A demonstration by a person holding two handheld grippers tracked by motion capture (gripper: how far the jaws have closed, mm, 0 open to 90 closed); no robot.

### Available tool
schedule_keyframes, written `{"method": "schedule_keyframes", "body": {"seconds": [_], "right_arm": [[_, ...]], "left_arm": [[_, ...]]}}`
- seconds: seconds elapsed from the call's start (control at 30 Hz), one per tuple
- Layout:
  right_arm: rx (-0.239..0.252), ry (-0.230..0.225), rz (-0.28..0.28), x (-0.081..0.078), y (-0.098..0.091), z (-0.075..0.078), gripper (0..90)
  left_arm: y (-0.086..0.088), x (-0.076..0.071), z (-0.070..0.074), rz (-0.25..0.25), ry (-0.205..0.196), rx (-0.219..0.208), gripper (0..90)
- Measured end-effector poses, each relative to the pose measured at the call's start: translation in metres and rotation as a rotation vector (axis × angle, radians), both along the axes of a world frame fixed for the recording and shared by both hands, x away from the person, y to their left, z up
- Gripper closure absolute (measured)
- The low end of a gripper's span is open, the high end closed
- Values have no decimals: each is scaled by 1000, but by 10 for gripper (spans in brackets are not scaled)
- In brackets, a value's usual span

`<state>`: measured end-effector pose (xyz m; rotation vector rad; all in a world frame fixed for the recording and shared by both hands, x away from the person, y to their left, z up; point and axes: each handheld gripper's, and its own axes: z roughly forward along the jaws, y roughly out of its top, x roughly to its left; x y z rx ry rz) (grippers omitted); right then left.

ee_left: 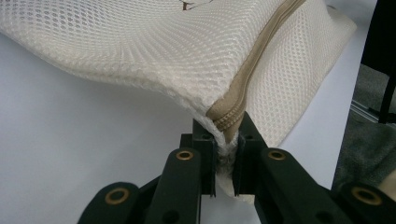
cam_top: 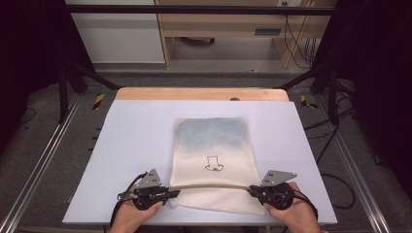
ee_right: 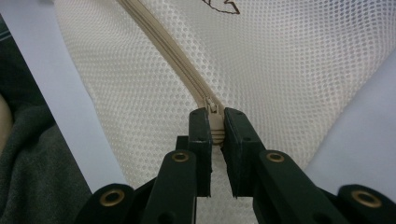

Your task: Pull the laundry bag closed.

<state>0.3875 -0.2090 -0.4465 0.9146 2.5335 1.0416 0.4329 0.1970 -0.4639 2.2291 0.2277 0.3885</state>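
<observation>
1. Nearest the person, the left gripper (cam_top: 167, 193) was clamped on the left end of the zipper (cam_top: 209, 186). In the left gripper view its jaws stood nearly together, pinching the tape end and a bit of frayed mesh at the corner of the mesh bag (ee_left: 154, 51).
2. The right gripper (cam_top: 253, 191) was clamped at the zipper's right end. In the right gripper view its jaws pressed on the small slider (ee_right: 213, 112) and the ribbed tape just behind it.
3. Judging by this, the work was at its start: both ends were gripped, the zipper was stretched taut between them and lifted off the table (cam_top: 136, 136), and its teeth looked closed along the whole visible length. The slider had yet to travel from the right end, so the opening, or whatever was meant for the bag, was still to be done.
4. The zipper was a narrow tan strip, slightly arched, running across the bag near its front edge.
5. Beyond the zipper, the bag was cream honeycomb mesh, soft and limp, a rounded rectangle lying flat at the table's middle. A small dark outline drawing (cam_top: 213, 163) sat just past the zipper.
6. Farther from the zipper, something bluish-grey (cam_top: 212, 133) showed dimly through the mesh.
7. The table was smooth, matt and pale lilac, with a wooden strip (cam_top: 201, 93) at its far edge.
</observation>
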Motion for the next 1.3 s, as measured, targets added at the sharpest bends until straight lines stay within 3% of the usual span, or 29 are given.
{"method": "schedule_keyframes", "body": {"seconds": [1.3], "right_arm": [[5,0,-21,-3,-12,-1,821]], "left_arm": [[1,-1,2,9,-10,-1,820]]}}
